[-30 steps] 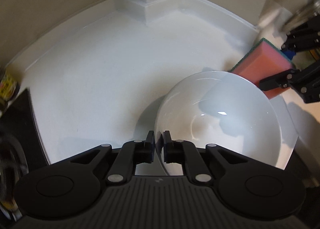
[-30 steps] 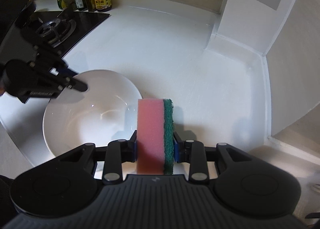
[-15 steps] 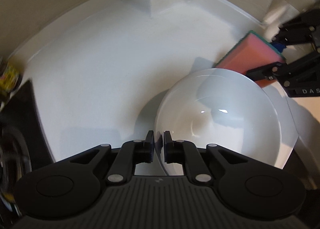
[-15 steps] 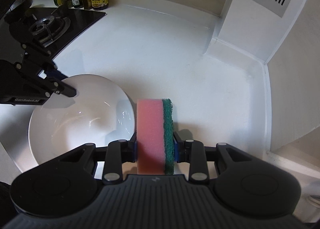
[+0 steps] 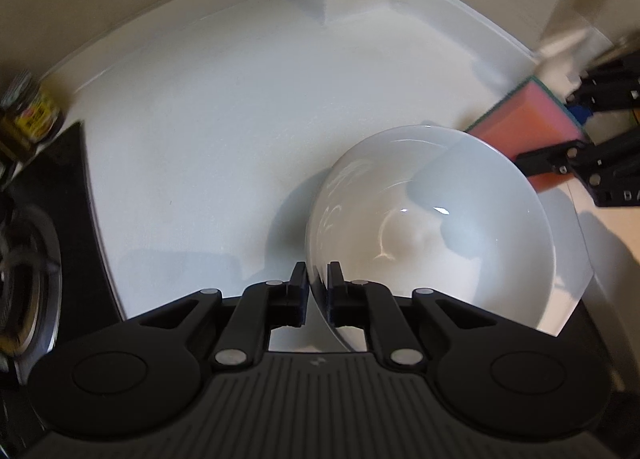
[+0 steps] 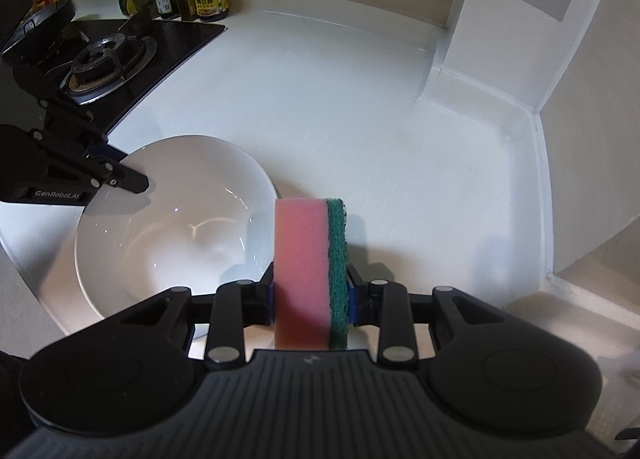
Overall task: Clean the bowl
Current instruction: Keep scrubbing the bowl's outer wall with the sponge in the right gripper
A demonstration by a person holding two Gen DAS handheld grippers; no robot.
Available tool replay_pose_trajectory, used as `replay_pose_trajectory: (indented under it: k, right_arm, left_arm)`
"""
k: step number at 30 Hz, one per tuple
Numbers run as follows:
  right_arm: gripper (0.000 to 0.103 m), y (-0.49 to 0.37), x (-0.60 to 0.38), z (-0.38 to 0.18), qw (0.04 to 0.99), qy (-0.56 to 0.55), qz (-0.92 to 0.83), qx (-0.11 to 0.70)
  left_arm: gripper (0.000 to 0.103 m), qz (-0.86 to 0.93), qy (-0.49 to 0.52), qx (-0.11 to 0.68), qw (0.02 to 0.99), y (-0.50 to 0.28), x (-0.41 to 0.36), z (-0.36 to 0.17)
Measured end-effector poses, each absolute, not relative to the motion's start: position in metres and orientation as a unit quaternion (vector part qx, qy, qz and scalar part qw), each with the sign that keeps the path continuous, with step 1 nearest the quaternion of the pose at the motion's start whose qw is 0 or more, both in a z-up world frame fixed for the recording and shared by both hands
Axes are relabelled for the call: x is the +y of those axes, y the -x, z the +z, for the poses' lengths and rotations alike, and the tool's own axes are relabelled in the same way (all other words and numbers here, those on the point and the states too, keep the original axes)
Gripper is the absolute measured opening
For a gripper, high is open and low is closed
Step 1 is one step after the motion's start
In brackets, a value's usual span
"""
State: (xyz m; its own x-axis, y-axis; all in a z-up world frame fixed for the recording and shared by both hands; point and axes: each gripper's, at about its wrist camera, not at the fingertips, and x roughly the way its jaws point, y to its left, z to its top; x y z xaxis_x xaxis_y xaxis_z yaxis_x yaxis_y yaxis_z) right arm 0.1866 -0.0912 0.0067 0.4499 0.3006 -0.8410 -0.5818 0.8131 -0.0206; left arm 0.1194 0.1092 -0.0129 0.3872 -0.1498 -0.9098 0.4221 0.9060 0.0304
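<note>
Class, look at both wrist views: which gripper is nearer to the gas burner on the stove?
Left. The left gripper pinches the bowl rim just in front of the gas burner; the right gripper, holding the sponge, sits beyond the bowl.

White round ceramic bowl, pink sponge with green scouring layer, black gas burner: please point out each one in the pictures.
White round ceramic bowl (image 6: 160, 251), right wrist view, inner wall.
Pink sponge with green scouring layer (image 6: 302, 271), right wrist view, pink foam face.
Black gas burner (image 6: 102, 59), right wrist view, centre ring.
</note>
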Motion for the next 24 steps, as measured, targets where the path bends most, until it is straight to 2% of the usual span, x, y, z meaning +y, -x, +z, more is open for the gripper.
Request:
replay_pose_trajectory:
  k: [10, 14, 16, 23, 24]
  right_arm:
    - [0.028, -0.21, -0.072, 0.015, 0.844, 0.167, 0.272, 0.43]
    - [0.028, -0.209, -0.069, 0.013, 0.845, 0.173, 0.267, 0.43]
    - [0.027, -0.209, -0.073, 0.012, 0.846, 0.163, 0.269, 0.431]
    - [0.027, -0.2, -0.085, 0.009, 0.849, 0.149, 0.271, 0.428]
    - [0.027, -0.198, -0.086, 0.01, 0.848, 0.151, 0.271, 0.429]
  left_arm:
    - [0.008, -0.247, -0.2, 0.507, 0.801, -0.144, 0.095, -0.017]
    - [0.009, -0.206, -0.155, 0.525, 0.811, -0.148, 0.098, -0.018]
    - [0.018, -0.169, -0.128, 0.533, 0.819, -0.145, 0.102, -0.017]
    - [0.017, -0.132, -0.069, 0.534, 0.832, -0.123, 0.12, -0.019]
    - [0.013, -0.138, -0.07, 0.535, 0.831, -0.124, 0.12, -0.021]
